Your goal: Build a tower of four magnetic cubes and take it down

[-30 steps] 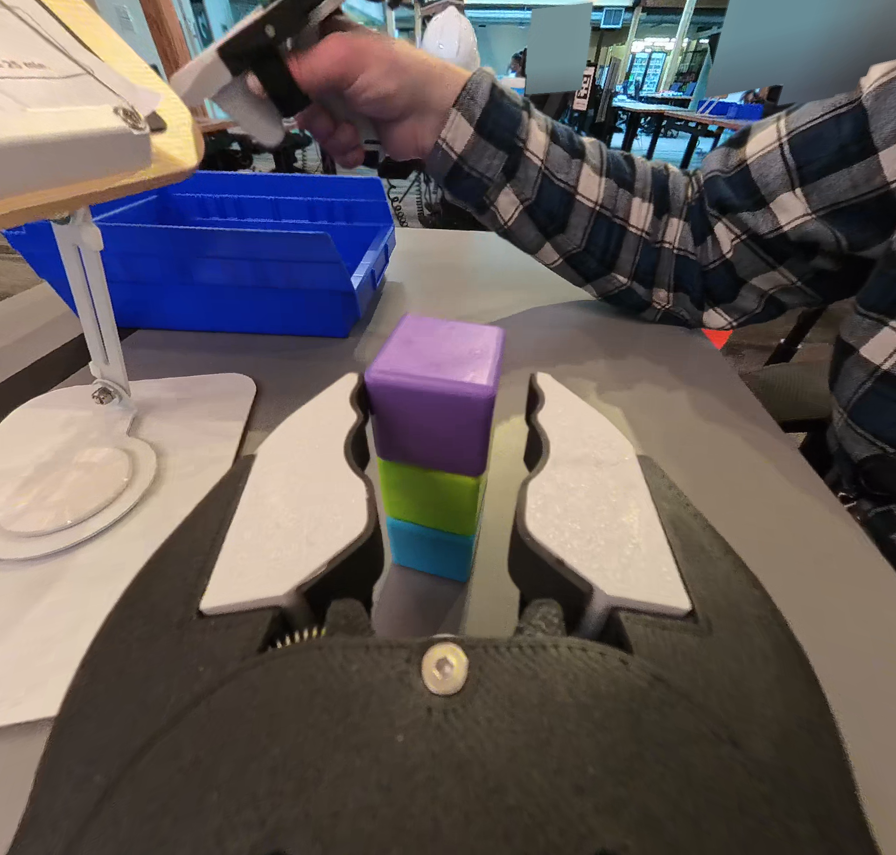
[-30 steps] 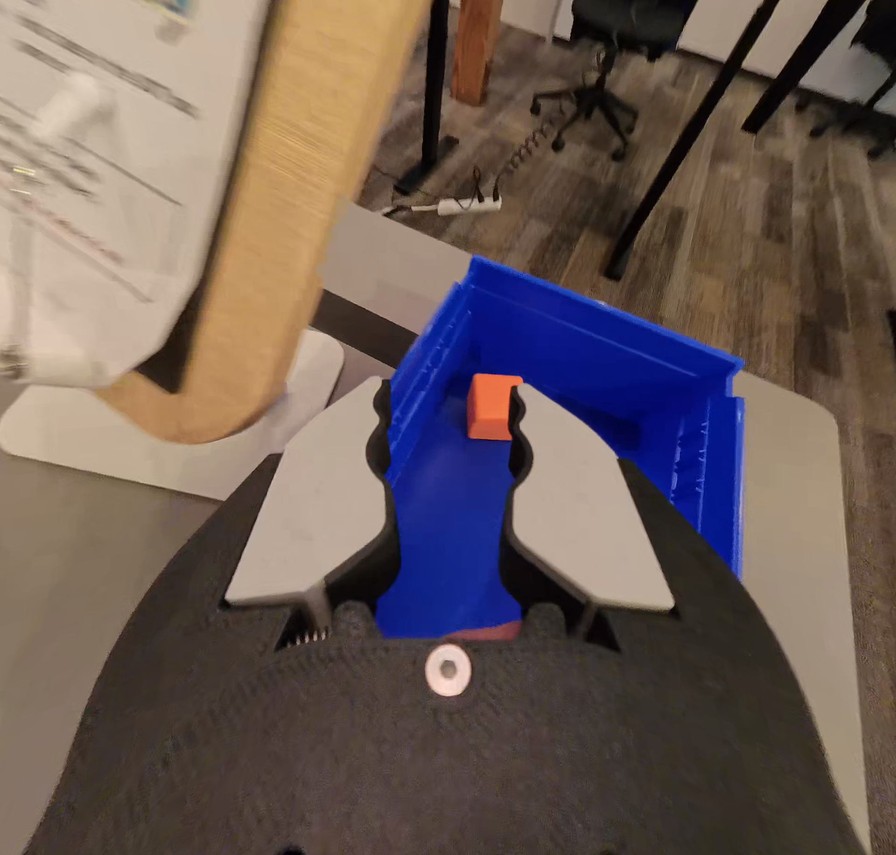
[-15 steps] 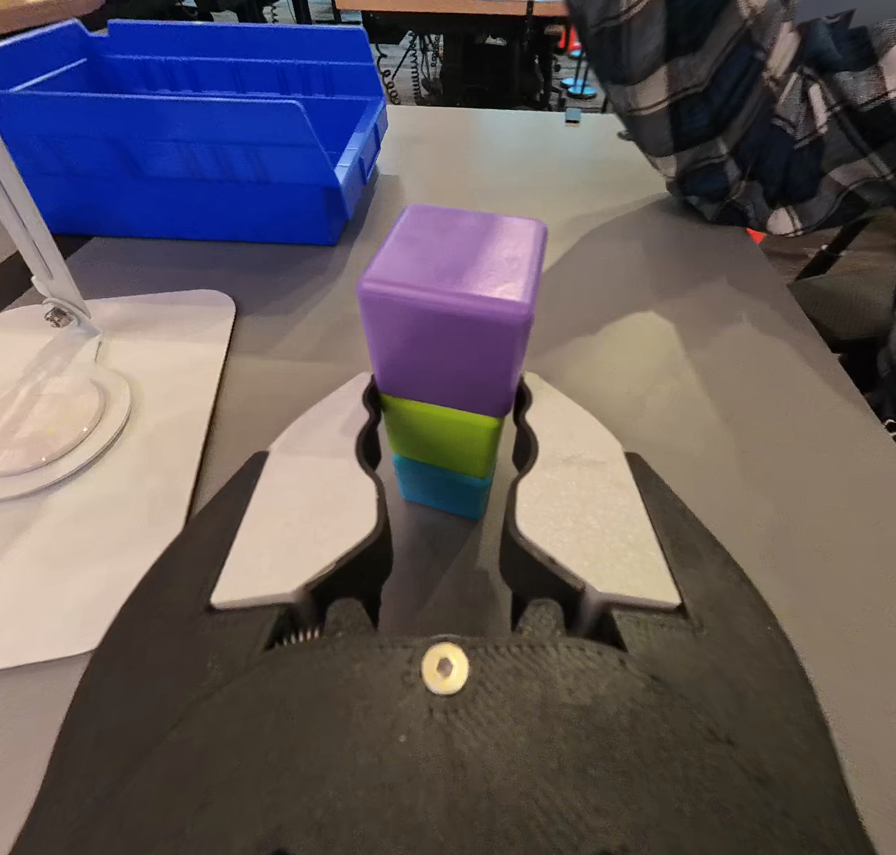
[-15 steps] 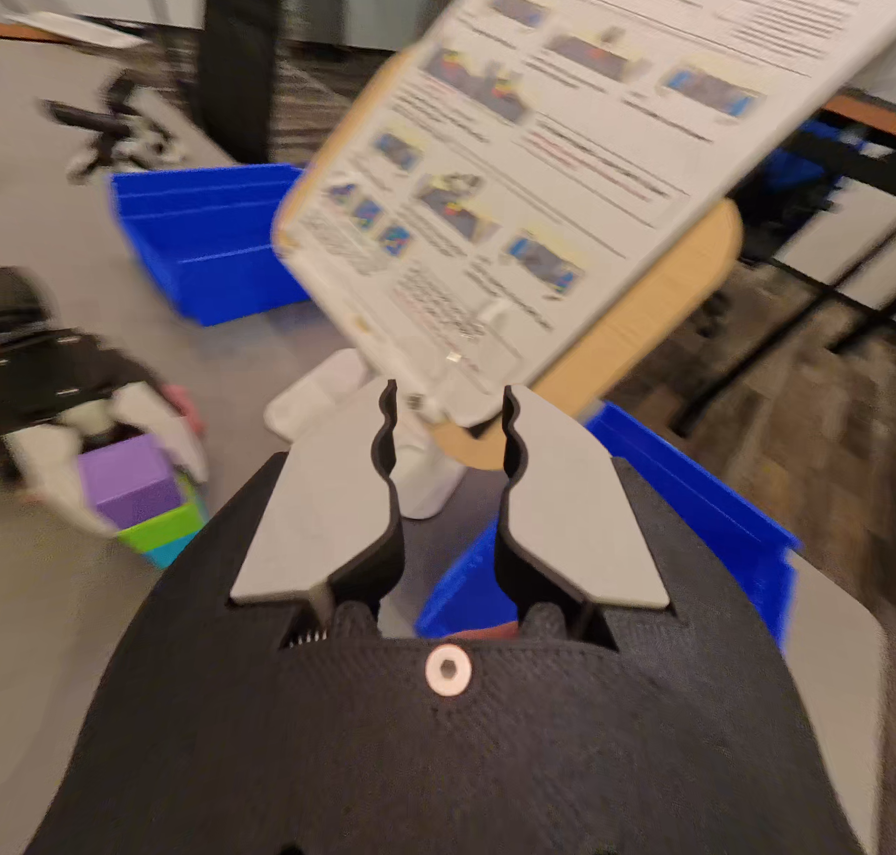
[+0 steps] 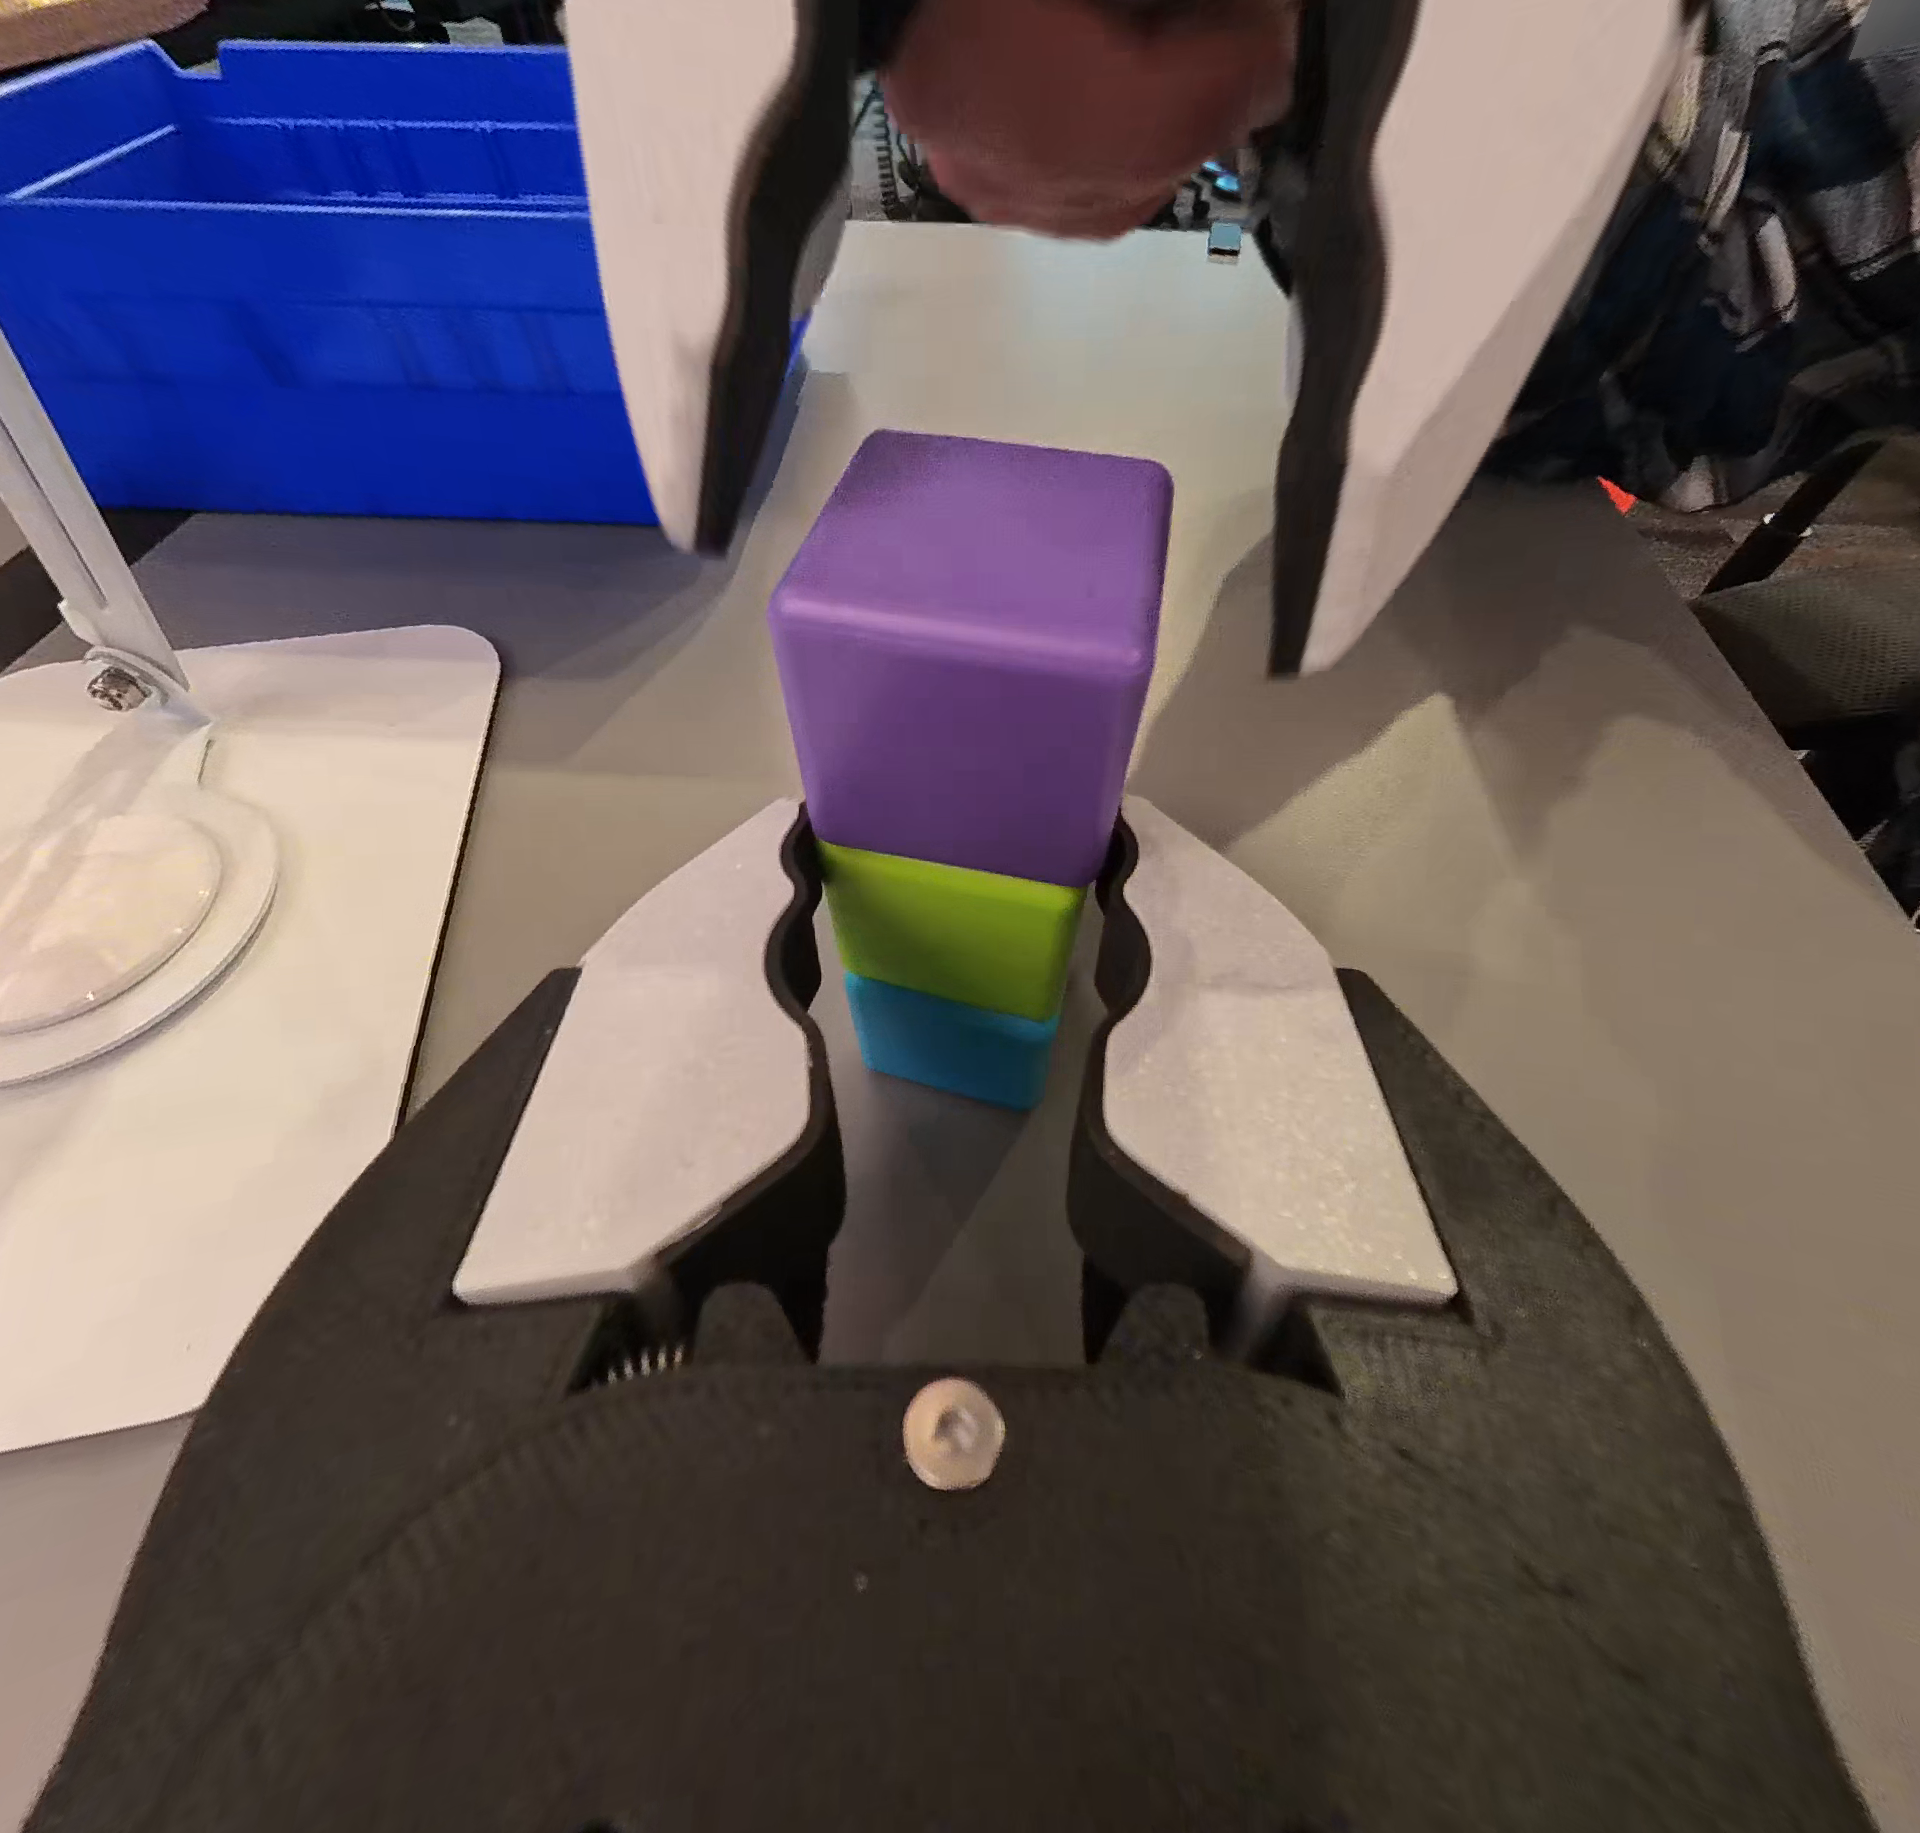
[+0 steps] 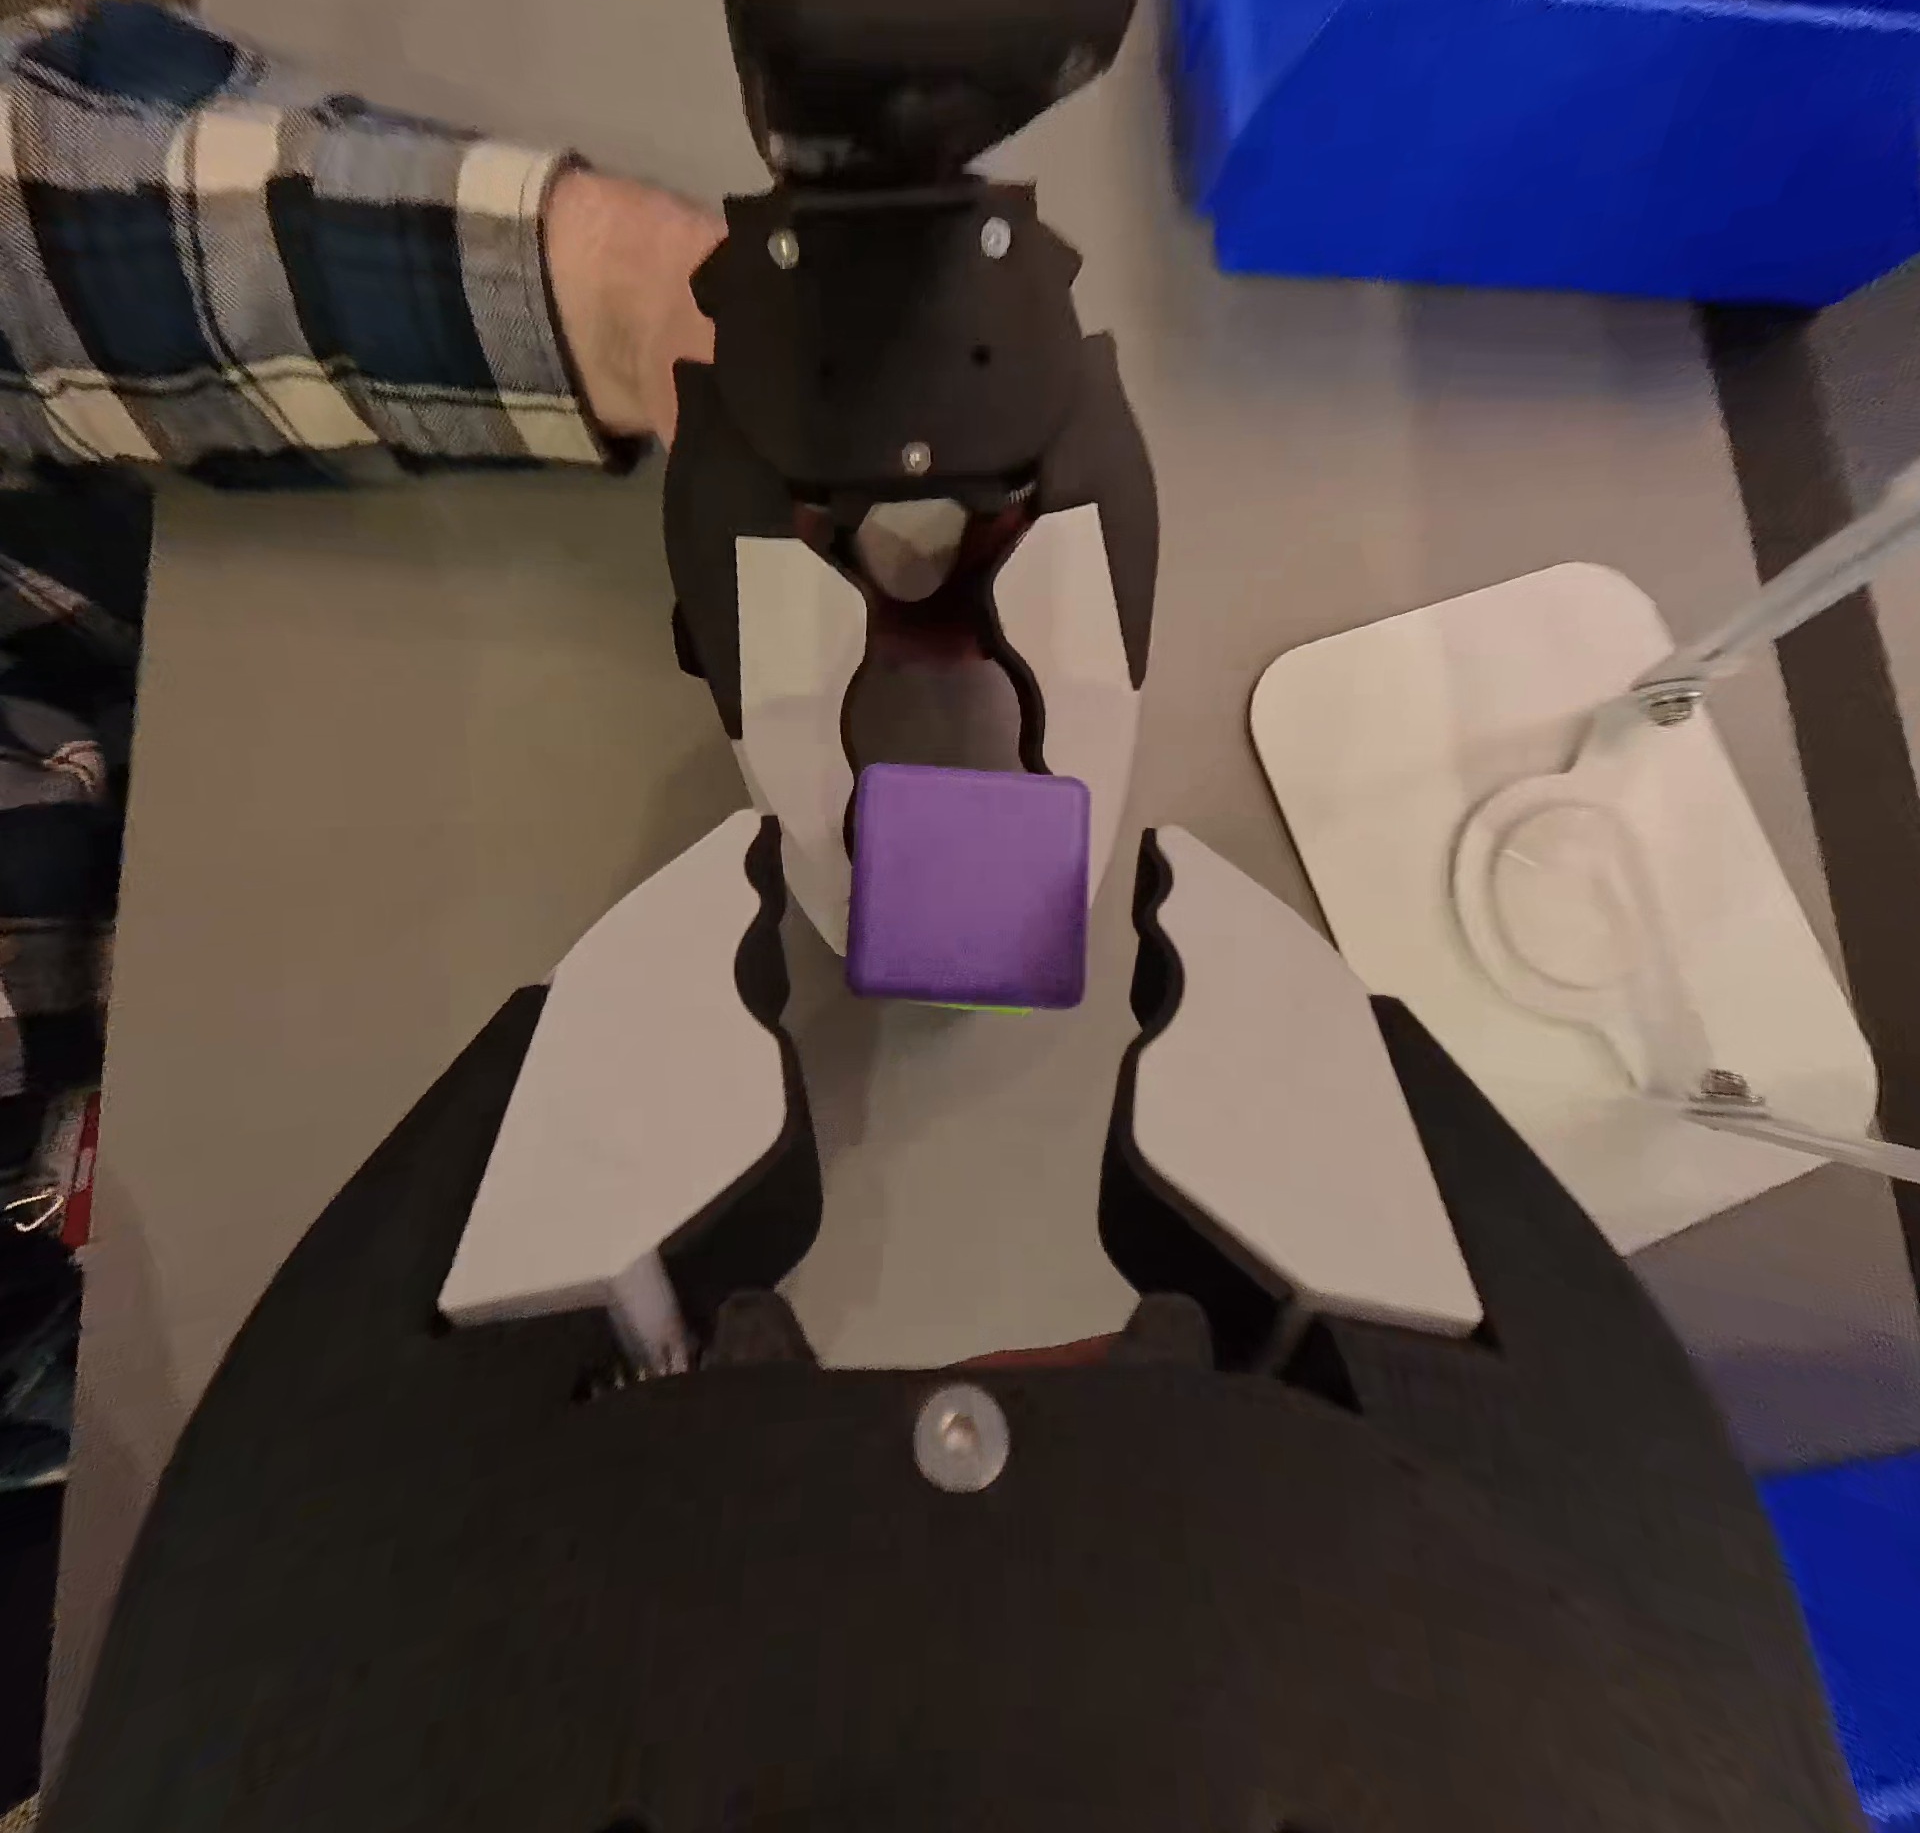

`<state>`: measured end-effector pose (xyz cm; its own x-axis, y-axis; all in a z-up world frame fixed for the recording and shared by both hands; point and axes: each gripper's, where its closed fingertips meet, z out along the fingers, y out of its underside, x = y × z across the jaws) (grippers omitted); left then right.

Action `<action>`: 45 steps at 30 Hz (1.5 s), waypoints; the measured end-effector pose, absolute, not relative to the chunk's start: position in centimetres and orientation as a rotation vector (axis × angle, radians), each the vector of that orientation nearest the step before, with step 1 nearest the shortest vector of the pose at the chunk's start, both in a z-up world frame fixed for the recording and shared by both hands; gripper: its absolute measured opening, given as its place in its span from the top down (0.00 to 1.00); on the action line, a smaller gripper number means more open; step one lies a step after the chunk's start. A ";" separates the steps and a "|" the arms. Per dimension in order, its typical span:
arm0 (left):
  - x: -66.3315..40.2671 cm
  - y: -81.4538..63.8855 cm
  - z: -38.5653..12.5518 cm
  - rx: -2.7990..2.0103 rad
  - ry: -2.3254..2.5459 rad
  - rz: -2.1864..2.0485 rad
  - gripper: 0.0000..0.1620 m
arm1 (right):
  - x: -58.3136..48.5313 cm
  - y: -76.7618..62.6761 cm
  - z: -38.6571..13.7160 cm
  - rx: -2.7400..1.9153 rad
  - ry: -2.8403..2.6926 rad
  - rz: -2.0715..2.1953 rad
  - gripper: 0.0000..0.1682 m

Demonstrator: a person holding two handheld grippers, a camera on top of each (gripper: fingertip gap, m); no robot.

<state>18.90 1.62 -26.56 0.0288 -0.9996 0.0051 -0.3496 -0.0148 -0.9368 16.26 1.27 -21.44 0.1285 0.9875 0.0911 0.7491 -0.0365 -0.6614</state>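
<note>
Left wrist view showed my left tool (image 5: 951, 910) pinching the green cube (image 5: 945, 942), which sat between the purple cube (image 5: 971, 661) and the blue cube (image 5: 945, 1051) on the counter (image 5: 1455, 900). My right tool (image 5: 997, 599) hung spread at 12 o'clock above the stack.

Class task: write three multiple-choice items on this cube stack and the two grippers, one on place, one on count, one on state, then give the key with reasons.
1. Where is the right gripper?
A. above the stack
B. inside the bin
C. resting on the white base

2. How many cubes show in the stack?
A. two
B. three
C. five

3. How are the right gripper's jaws?
A. shut on the purple cube
B. shut on nothing
C. open

Key:
1 A, its fingers hang either side of the purple cube.
2 B, purple, green cube, blue cube.
3 C, a wide gap shows between the fingers.
</note>
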 end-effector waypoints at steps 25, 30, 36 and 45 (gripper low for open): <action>18.9 1.8 -26.6 -1.493 1.436 -0.998 0.69 | 19.7 5.7 -14.4 -1.781 -1.309 0.644 0.71; 18.9 1.8 -26.6 -1.491 1.437 -0.996 0.69 | 28.3 11.1 -8.1 -1.724 -0.941 0.441 0.71; 18.9 1.8 -26.6 -1.492 1.437 -0.998 0.69 | 39.4 16.9 -8.4 -1.828 -0.605 0.187 0.71; 18.8 1.7 -26.6 -1.490 1.438 -0.995 0.69 | 44.2 22.7 -22.0 -2.208 -0.569 0.011 0.70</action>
